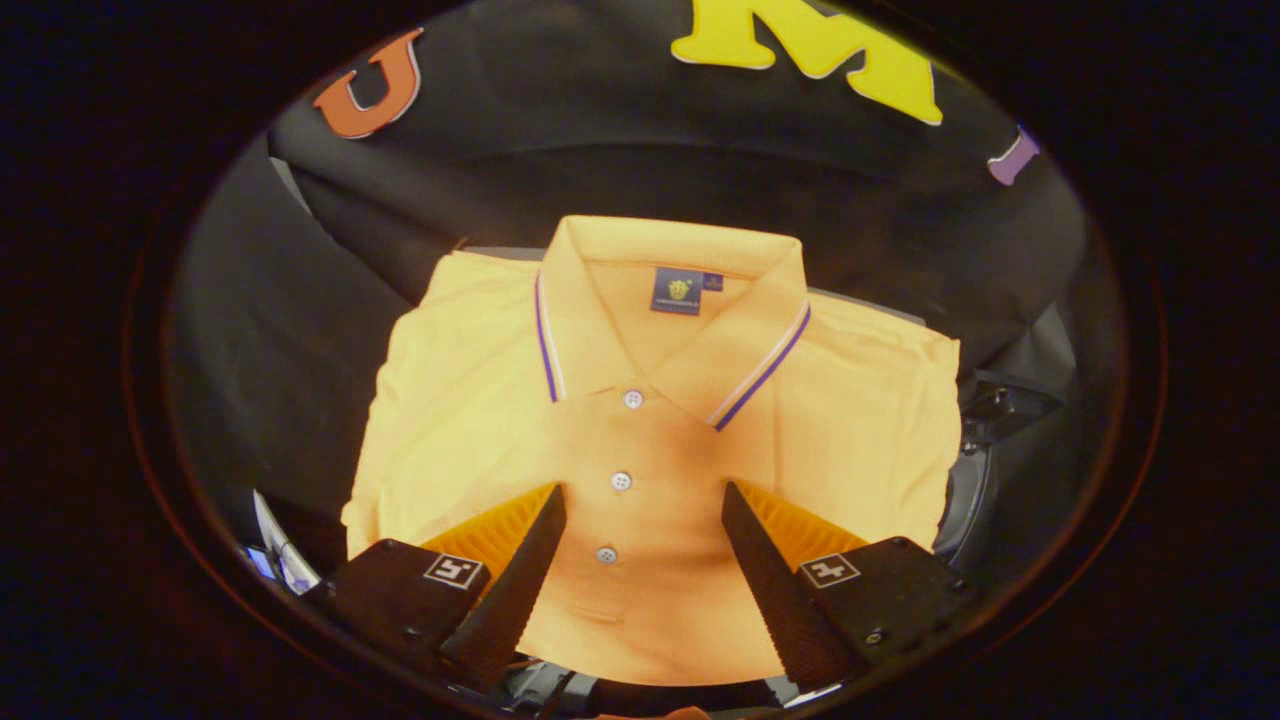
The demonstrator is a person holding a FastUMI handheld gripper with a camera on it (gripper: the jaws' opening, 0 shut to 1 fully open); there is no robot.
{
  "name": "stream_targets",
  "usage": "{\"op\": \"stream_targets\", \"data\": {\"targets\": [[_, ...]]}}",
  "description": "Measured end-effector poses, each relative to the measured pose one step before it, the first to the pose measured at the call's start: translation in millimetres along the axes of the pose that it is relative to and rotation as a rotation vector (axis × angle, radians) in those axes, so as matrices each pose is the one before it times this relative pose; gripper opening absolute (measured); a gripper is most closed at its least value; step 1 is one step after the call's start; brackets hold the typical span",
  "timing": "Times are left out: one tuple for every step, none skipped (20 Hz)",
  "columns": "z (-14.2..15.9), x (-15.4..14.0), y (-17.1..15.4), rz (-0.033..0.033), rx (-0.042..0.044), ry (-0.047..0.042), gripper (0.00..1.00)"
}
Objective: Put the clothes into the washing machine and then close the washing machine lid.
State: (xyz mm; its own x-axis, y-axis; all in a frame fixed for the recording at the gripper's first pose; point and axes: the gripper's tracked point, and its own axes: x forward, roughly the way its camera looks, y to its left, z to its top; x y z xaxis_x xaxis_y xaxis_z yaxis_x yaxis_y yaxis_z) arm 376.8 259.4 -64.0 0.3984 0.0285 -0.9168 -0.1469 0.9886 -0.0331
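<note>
Right now my gripper (pixel 643 500) hangs over the folded orange shirt (pixel 640 440), fingers spread wide on either side of its button strip, pinching nothing. I judge this the pickup step; next I should lower and pinch the fabric.

The tongs (pixel 643 505) have two wedge-shaped fingers (pixel 515 590) with ribbed inner faces, standing apart. Each sits on a blocky mount bearing a small square black-and-white marker (pixel 452 571); a screw shows on the right mount.
</note>
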Motion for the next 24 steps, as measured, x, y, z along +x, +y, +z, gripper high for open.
{"op": "stream_targets", "data": {"targets": [[-0.31, 3.58, 0.63, -0.01205, -0.0149, 0.00771, 0.99], [-3.07, -3.17, 0.5, -0.01508, -0.01521, 0.01848, 0.99], [3.91, -3.58, -0.04, -0.00896, -0.004, -0.00935, 0.99], [-1.13, 3.35, 2.48, -0.00738, -0.00517, 0.0118, 0.98], [-0.25, 1.67, 0.54, -0.00319, 0.00767, 0.01761, 1.0], [1.42, -1.83, 0.44, -0.00246, 0.02403, -0.00359, 0.99], [0.65, 0.44, -1.01, 0.00255, 0.01575, 0.0069, 0.99], [1.06, -0.13, -1.84, 0.00137, -0.00537, -0.00077, 0.98], [1.93, -2.03, -0.8, 0.00364, -0.01747, -0.00628, 0.98], [-2.99, -0.37, 2.54, 0.00349, -0.01037, 0.00397, 0.98], [0.13, 0.74, 0.54, 0.0019, 0.0028, 0.00316, 0.98], [-1.32, -0.19, -1.15, 0.00227, 0.00252, -0.00132, 0.97], [1.53, -1.67, -1.47, 0.00122, 0.00242, 0.00526, 0.97], [-0.77, 0.56, 0.55, 0.00023, 0.00163, 0.00244, 0.95], [0.02, 0.51, -1.06, -0.00002, 0.00318, -0.00138, 0.94], [-0.51, -0.29, -0.59, 0.00007, -0.0128, -0.00032, 0.87], [0.34, -1.01, -2.05, 0.00843, 0.01037, -0.00545, 0.85], [1.67, 0.48, -0.21, -0.00243, 0.00663, -0.00543, 0.73], [2.12, 2.1, -0.11, -0.00063, 0.00286, -0.00685, 0.65], [1.21, -0.75, 4.03, 0.00157, 0.00198, -0.0038, 0.56], [1.26, 0.47, -0.08, 0.006, -0.01444, -0.0046, 0.48], [-1.06, 0.44, -0.15, 0.00804, -0.00784, -0.00327, 0.39], [-0.63, -0.53, -1.99, 0.00504, -0.00078, -0.00315, 0.3], [-0.1, 0.22, -0.89, 0.00753, 0.00383, -0.0008, 0.22]]}}
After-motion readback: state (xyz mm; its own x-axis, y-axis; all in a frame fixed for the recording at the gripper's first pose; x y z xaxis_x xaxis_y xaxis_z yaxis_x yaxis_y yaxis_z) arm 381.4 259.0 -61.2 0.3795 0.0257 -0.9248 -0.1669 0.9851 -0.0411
